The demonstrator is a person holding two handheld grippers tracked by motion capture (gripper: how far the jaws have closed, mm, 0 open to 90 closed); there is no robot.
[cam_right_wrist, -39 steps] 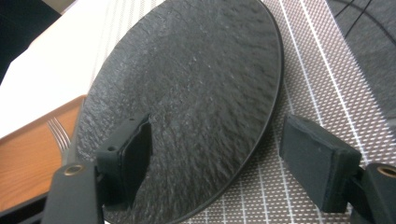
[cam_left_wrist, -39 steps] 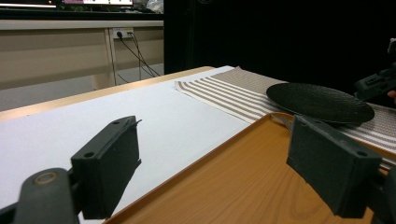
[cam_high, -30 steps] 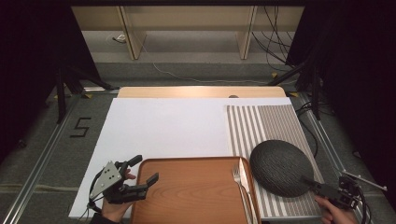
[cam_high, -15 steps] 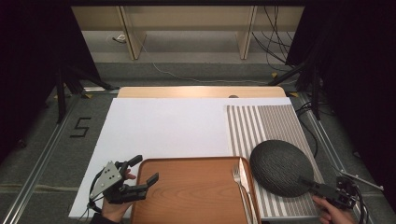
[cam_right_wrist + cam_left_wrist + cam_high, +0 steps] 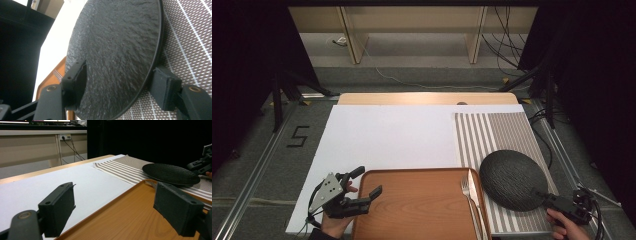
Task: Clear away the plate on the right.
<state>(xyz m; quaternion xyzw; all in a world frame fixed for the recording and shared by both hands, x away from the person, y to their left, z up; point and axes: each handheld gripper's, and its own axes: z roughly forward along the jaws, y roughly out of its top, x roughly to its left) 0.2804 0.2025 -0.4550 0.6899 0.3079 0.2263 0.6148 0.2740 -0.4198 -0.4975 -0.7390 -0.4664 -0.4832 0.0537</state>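
Closing on the dark plate at lower right

Compared with the earlier high-view frames: both hands sit where they were, lower left and lower right. The dark plate (image 5: pixel 513 180) looked tipped up at its near edge half a second back; now it reads flatter and rounder over the striped mat (image 5: pixel 502 135). The right hand-held gripper (image 5: pixel 548 198) has just been closing its jaws, with the plate's near rim between them. Tray (image 5: pixel 412 210), fork (image 5: pixel 468 197) and white sheet (image 5: pixel 387 135) unchanged.

High view, now: plate lies lower right, on the mat, its left edge overlapping the tray's right rim just beside the fork. The right hand-held gripper meets the plate's lower-right rim, but the jaw gap is too small to read. The left hand-held gripper (image 5: pixel 362 187) sits at lower left over the tray's left rim.

Right gripper view: the plate (image 5: pixel 115 50) runs across the frame, one jaw over its textured face, the other outside the rim against the mat (image 5: pixel 190 37). Pads straddle the rim but whether they press on it I can't tell. Tray corner and fork tines (image 5: pixel 57 73) show at mid left.

Left gripper view: jaws wide apart, nothing between them, over the tray (image 5: pixel 130 217). Plate (image 5: pixel 170 173) at upper right, right hand-held gripper (image 5: pixel 200 165) at the far right edge.
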